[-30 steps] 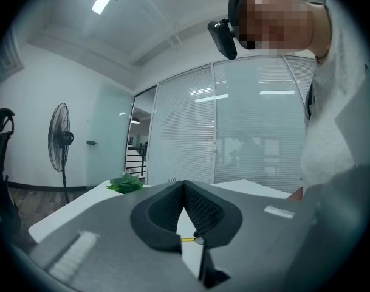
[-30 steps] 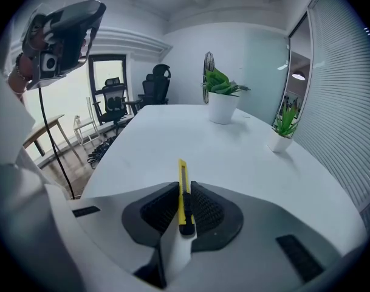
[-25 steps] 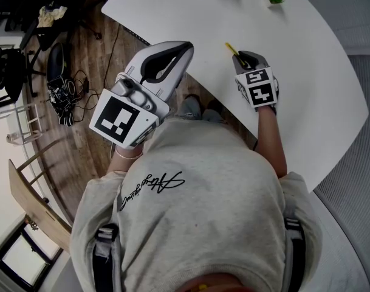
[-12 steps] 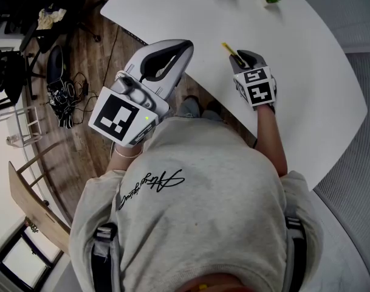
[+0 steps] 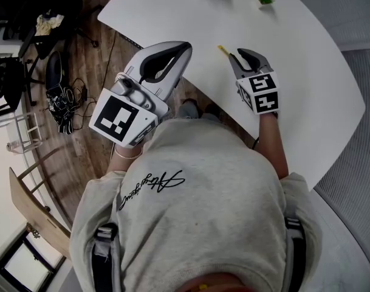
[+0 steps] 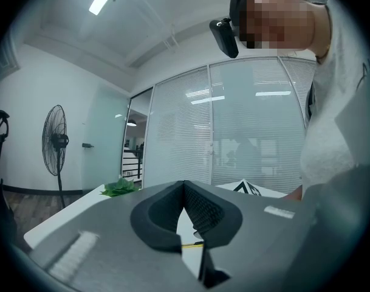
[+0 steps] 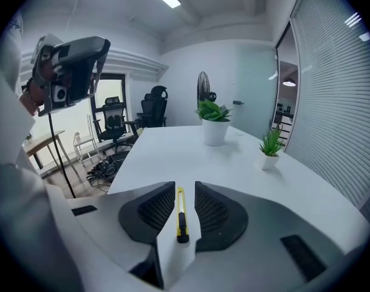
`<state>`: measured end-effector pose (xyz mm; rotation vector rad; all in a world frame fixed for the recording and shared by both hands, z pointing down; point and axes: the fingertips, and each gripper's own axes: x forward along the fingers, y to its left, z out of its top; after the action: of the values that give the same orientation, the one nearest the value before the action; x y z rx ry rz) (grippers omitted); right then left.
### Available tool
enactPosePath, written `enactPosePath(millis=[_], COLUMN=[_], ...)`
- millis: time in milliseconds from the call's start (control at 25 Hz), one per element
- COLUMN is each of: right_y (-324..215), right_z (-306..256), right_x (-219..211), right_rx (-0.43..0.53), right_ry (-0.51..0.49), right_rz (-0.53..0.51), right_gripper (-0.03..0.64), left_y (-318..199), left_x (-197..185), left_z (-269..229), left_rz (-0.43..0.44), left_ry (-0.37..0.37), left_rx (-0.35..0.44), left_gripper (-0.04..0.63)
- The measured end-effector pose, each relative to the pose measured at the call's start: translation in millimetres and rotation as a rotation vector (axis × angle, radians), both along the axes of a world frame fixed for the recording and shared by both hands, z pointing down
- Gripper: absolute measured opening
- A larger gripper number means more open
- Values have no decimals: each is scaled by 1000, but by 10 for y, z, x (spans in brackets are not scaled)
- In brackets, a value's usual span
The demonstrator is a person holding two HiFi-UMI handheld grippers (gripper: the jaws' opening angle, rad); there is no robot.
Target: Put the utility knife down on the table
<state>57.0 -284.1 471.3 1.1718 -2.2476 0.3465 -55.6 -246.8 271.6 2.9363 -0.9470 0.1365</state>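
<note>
Yellow-and-black utility knife (image 7: 181, 215): slim, lying flat on the white round-edged table (image 5: 306, 72) near the edge closest to the person, lengthwise along the line of the right gripper. Right gripper (image 5: 238, 53): grey body with a black-and-white marker cube, tilted down over the table; jaws apart and just now opening, the knife showing in the gap between them on the tabletop, clear of both ribbed black pads (image 7: 155, 210). Left gripper (image 5: 186, 44): same make, held off the table's edge over the wooden floor (image 5: 93, 59), roughly level; jaw tips meeting, nothing between them. Small green plant in a white pot (image 7: 271, 148): on the table, well beyond the knife, to the right in the right gripper view. Larger leafy plant in a white pot (image 7: 214, 123): further back, near the table's middle. Black office chairs (image 7: 115, 123): standing on the floor past the table's left side. Person: grey sweatshirt (image 5: 197, 205).
</note>
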Motion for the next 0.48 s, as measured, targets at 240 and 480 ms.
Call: enactPosePath(millis=[240,480], right_y=[32,67], right_z=[-420,-819], right_x=[-1,-5], right_rx=[90,173], right_ry=[-43,-69], right_rz=[8,5], right_gripper=[103,103], left_y=[10,15], left_x=[26,63], left_z=[-24,-67], left_rz=[12,25], left_ry=[6,11], left_rx=[6,11], left_gripper=[-2,-2])
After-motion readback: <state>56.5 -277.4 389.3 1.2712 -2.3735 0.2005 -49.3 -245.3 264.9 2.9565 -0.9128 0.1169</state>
